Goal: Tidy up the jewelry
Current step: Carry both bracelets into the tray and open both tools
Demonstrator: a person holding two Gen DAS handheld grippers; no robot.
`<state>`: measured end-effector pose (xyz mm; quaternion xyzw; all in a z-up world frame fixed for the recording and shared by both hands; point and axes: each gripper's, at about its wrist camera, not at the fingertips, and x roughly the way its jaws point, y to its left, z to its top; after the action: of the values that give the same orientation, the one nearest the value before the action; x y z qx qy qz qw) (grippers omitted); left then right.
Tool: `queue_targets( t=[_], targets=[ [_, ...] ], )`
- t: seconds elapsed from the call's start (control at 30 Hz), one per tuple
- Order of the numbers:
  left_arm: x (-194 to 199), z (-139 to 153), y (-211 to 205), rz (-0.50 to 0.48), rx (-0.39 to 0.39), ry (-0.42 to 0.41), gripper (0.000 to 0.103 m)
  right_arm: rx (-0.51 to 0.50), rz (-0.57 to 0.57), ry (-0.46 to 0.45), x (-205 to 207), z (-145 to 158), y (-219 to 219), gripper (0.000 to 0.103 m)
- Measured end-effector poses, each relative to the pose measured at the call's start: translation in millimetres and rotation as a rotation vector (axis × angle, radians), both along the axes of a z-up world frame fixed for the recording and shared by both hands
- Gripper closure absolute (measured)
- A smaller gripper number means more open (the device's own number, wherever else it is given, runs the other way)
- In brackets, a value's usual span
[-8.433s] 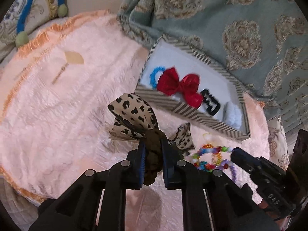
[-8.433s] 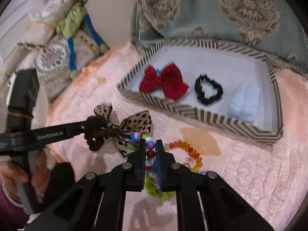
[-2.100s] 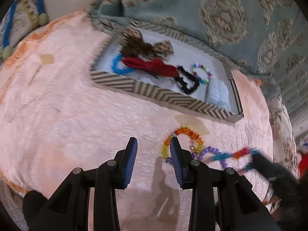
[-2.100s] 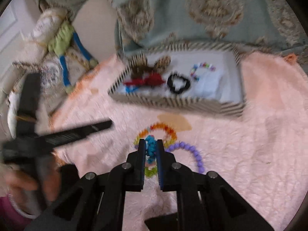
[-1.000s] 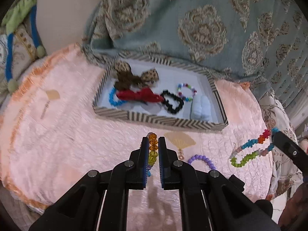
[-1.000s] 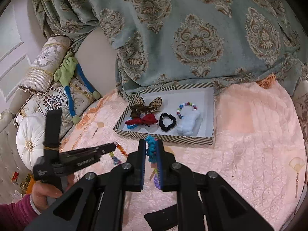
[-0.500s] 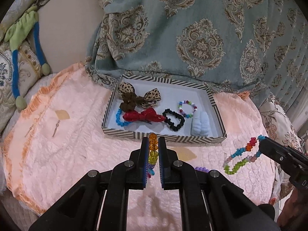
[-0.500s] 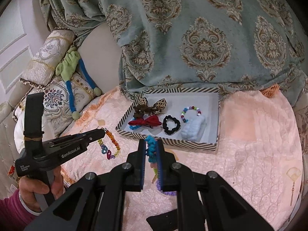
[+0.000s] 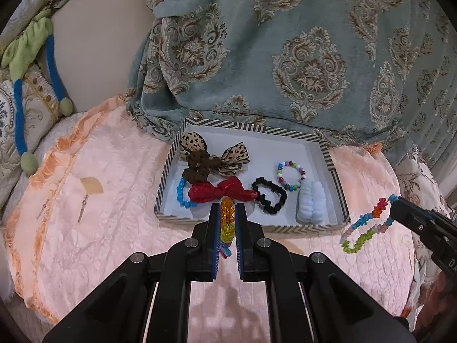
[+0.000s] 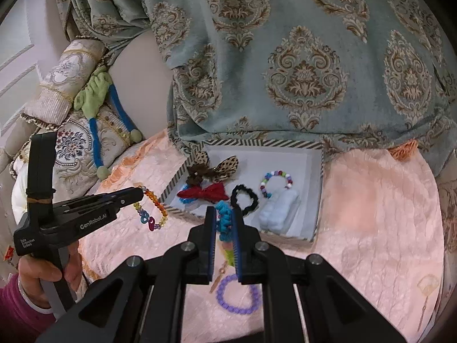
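My left gripper (image 9: 227, 214) is shut on an orange-and-yellow bead bracelet (image 9: 227, 220), held in the air just in front of the striped tray (image 9: 285, 228). My right gripper (image 10: 223, 220) is shut on a teal-topped multicolour bead bracelet (image 10: 224, 218), also near the tray's front wall (image 10: 285, 235). The left wrist view shows that bracelet (image 9: 362, 228) dangling at the right. In the tray lie a leopard bow (image 9: 228, 157), a red bow (image 9: 220, 191), a black scrunchie (image 9: 270, 195) and a bead bracelet (image 9: 290, 171). A purple bracelet (image 10: 238, 294) lies on the bedspread.
A peach bedspread (image 9: 100, 228) covers the surface, with earrings on a fan-shaped card (image 9: 91, 185) at left and another card (image 10: 427, 285) at right. Teal patterned curtains (image 9: 285, 57) hang behind the tray. Cushions (image 10: 77, 143) sit at far left. A person's hand (image 10: 42, 274) grips the left tool.
Both grippers have lifted and carried their bracelets closer to the tray, which now sits lower and larger in both views. Both grips are unchanged.
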<state>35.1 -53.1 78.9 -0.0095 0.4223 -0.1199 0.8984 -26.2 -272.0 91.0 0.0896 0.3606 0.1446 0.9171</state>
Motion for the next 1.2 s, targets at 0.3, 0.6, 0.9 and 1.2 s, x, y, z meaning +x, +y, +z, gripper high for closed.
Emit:
queue_targets(
  t=[0.3,0.6,0.9,1.2],
  targets=[
    [43,-14,-26,-0.023,0.014,0.031,0.103,-0.019,-0.035,0.022,57,-7,-16,0.093],
    [96,-26,-61,-0.045,0.027,0.032,0.103,-0.033,-0.065,0.065,122,-26,-29,0.093],
    [153,-56,-90,-0.069,-0.022,0.086,0.103,0.009,-0.08,0.094,183,-51,-39,0.093],
    [183,-96,-80,-0.013,0.007,0.149,0.103,-0.048,-0.127,0.164,232,-98,-53,0.093]
  ],
)
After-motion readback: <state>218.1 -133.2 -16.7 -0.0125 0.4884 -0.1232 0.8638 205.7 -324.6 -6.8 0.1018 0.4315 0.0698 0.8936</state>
